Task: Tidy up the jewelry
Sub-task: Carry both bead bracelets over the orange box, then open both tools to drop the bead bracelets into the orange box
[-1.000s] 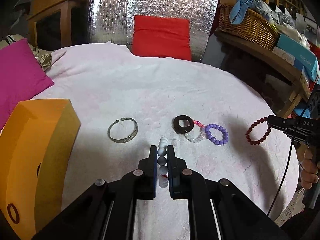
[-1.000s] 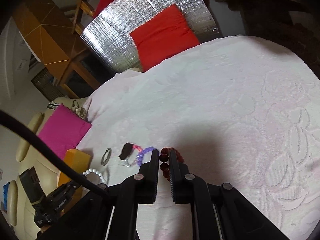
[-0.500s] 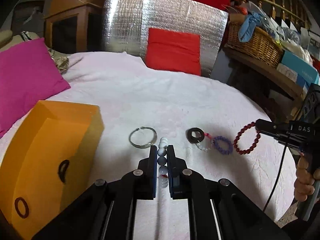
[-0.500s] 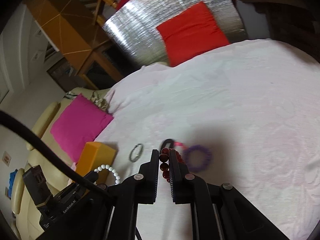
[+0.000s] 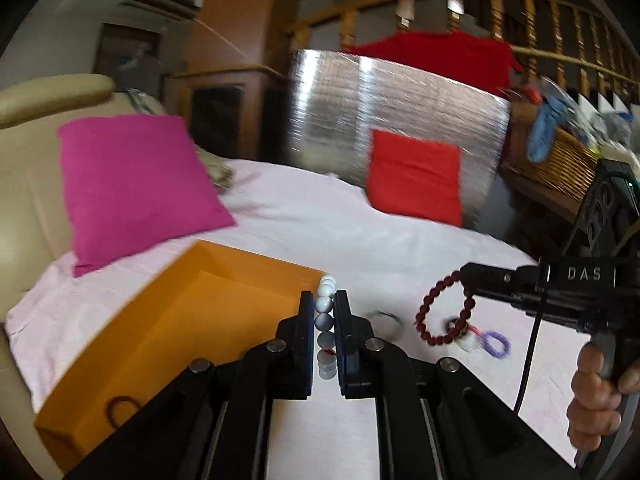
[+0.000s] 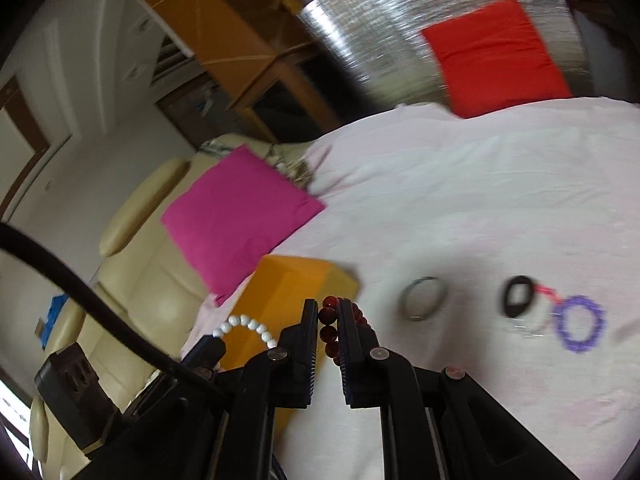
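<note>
My left gripper (image 5: 323, 300) is shut on a white bead bracelet (image 5: 325, 312), held just right of the open orange box (image 5: 188, 320). In the right wrist view that bracelet (image 6: 244, 326) hangs in front of the box (image 6: 288, 292). My right gripper (image 6: 328, 308) is shut on a dark red bead bracelet (image 6: 330, 326); the left wrist view shows it (image 5: 444, 312) dangling above the cloth. On the pink cloth lie a silver bangle (image 6: 424, 298), a dark ring (image 6: 518, 296) and a purple bead bracelet (image 6: 580, 324).
A magenta cushion (image 5: 132, 184) leans on the beige sofa (image 6: 140, 272) behind the box. A red cushion (image 5: 414, 176) stands against a silver foil panel (image 5: 396, 108). A wicker basket (image 5: 560, 168) sits on a shelf at right. A hand (image 5: 596, 400) grips the right tool.
Both grippers have swung left and risen, each still carrying its bracelet. The orange box now fills more of both views, and the jewelry on the cloth has slid right.
</note>
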Demonstrator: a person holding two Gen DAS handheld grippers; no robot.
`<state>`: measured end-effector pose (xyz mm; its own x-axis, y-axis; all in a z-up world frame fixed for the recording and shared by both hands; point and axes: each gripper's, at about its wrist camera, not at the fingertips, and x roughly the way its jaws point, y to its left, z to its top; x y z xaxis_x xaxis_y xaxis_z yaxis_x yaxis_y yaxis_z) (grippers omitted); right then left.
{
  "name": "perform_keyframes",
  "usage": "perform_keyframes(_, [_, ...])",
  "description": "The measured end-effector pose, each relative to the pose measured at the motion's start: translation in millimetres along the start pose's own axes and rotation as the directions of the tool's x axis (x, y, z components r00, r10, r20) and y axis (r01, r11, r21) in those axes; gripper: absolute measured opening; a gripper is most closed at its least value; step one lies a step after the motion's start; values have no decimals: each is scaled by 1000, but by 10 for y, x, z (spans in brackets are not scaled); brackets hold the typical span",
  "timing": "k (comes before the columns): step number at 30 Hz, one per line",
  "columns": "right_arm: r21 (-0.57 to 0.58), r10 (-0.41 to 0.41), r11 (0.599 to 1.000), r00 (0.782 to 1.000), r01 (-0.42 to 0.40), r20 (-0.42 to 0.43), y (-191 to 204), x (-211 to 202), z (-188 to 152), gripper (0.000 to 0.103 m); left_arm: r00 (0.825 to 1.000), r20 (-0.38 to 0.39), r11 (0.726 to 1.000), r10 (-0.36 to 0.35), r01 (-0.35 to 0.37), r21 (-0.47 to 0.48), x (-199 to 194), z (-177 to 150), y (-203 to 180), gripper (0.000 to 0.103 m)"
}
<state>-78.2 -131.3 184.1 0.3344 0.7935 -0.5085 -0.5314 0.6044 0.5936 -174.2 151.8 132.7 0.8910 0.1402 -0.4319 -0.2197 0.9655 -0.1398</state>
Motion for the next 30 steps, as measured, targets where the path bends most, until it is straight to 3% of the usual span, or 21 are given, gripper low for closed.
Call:
perform_keyframes(7, [-26,55,998,997,-57,-62,429,612,56,11,984,-84,978,160,-170,-124,141,-44,542,10])
perform_keyframes(11, [-46,44,998,995,-48,-90,569,974,66,11,946,-228,951,231,-269,-153,350,-172,831,10])
perform_keyframes(15, [-51,-7,999,993,1,-118,569,1311,53,11,911,-329,939,248,-310,-150,513,-313,979,10])
perform_keyframes(20, [-56,-81,996,990,75,-115,486,1582,76,11,895,-374,943,244,-309,-124,644,-392,922,10])
perform_keyframes(24, [-49,-97,994,991,93,-94,453,1722,146,14,894,-374,945,248,-308,-109,654,-364,868,11])
perform_keyframes(26, [-20,-78,997,993,76,-92,436,1723,176,17,892,-359,942,275,-325,-85,654,-339,840,19])
perform_keyframes(28, [-16,-62,998,995,61,-84,437,1677,184,17,889,-344,936,302,-345,-70,645,-317,827,34])
perform_keyframes(30, [-39,-69,997,995,66,-70,427,1576,172,17,889,-327,931,320,-358,-64,633,-291,804,36])
